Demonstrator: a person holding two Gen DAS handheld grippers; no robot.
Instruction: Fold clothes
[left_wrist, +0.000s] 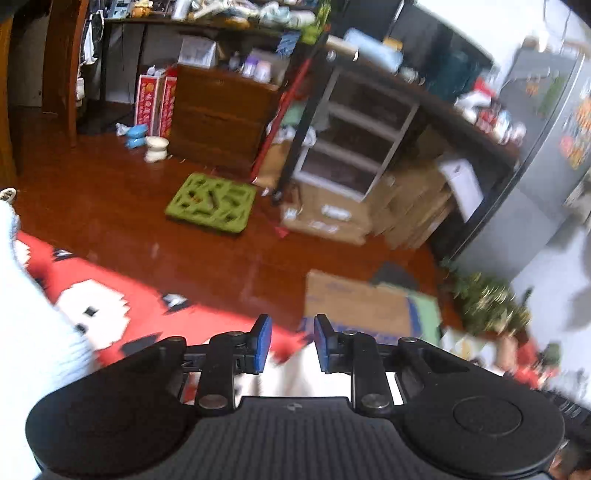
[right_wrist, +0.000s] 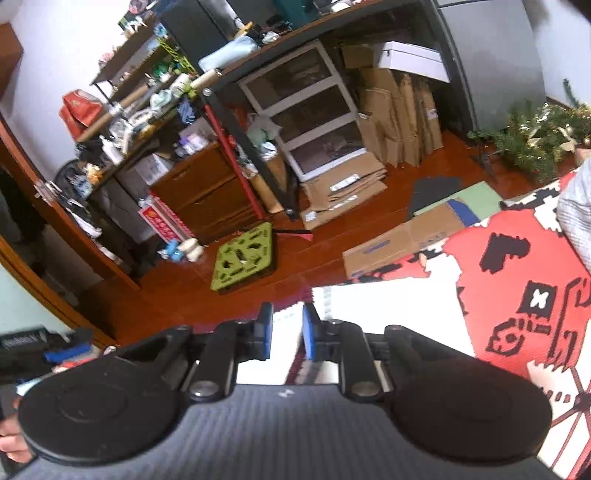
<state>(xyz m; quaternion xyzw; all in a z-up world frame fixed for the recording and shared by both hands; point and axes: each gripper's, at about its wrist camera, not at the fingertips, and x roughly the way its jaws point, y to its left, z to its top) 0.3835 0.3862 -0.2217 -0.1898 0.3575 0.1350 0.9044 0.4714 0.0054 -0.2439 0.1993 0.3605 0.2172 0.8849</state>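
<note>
A pale knitted garment (left_wrist: 26, 314) fills the left edge of the left wrist view, lying on a red, white and black patterned mat (left_wrist: 122, 295). My left gripper (left_wrist: 292, 343) hovers over the mat's edge, its blue pads (left_wrist: 262, 343) apart with nothing between them. In the right wrist view a grey-white knitted piece (right_wrist: 576, 218) shows at the right edge, on the same mat (right_wrist: 517, 266). My right gripper (right_wrist: 287, 332) is over a white patch of the mat, far left of that piece. Its jaws stand slightly apart and hold nothing.
Beyond the mat is red-brown wooden floor with a green moulded tray (left_wrist: 212, 206) and flattened cardboard (left_wrist: 354, 302). A wooden cabinet (left_wrist: 221, 110), a white drawer unit (left_wrist: 354, 133), stacked cartons and a dark desk line the far side. A green garland (right_wrist: 535, 144) lies by the fridge.
</note>
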